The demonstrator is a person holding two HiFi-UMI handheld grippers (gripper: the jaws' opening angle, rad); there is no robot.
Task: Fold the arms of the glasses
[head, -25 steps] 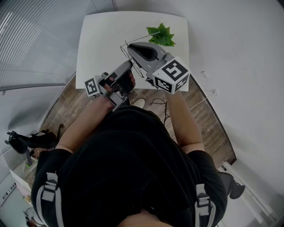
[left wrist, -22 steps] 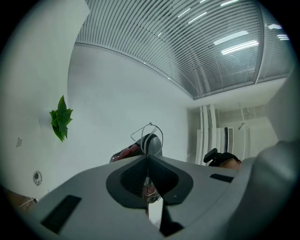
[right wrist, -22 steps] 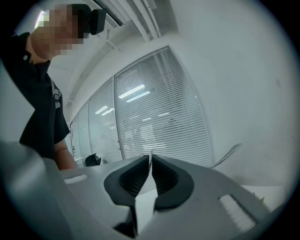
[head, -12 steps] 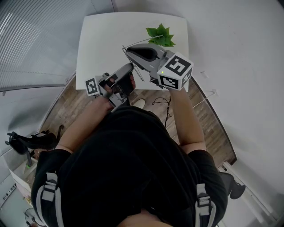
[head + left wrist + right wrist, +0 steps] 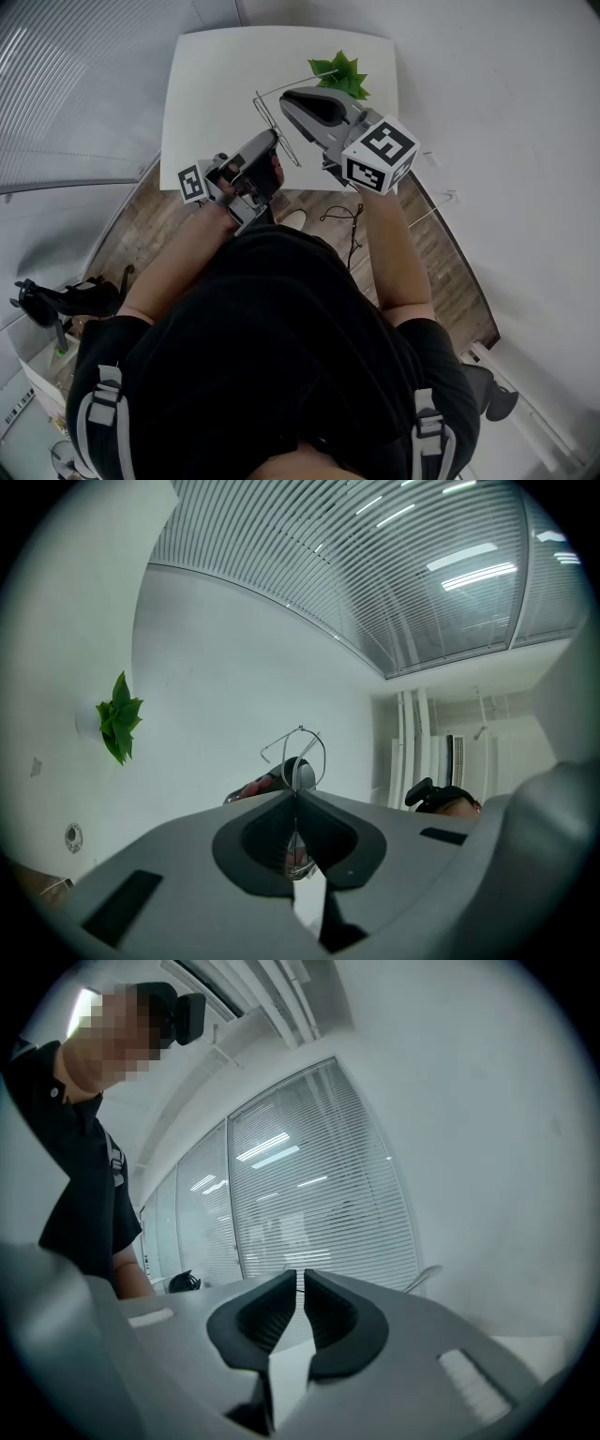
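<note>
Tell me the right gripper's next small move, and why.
Probably ease the right gripper against the outstretched arm of the glasses and swing it toward the frame. The left gripper is shut on the glasses; the right's jaws have just been opening, with nothing between them.

Glasses (image 5: 298,754), one pair: thin silver wire frame, clear lens. I logged them pinched between the closed jaws of the left gripper (image 5: 295,793), wire loop and hooked arm tip rising at twelve o'clock, lens at six.
</note>
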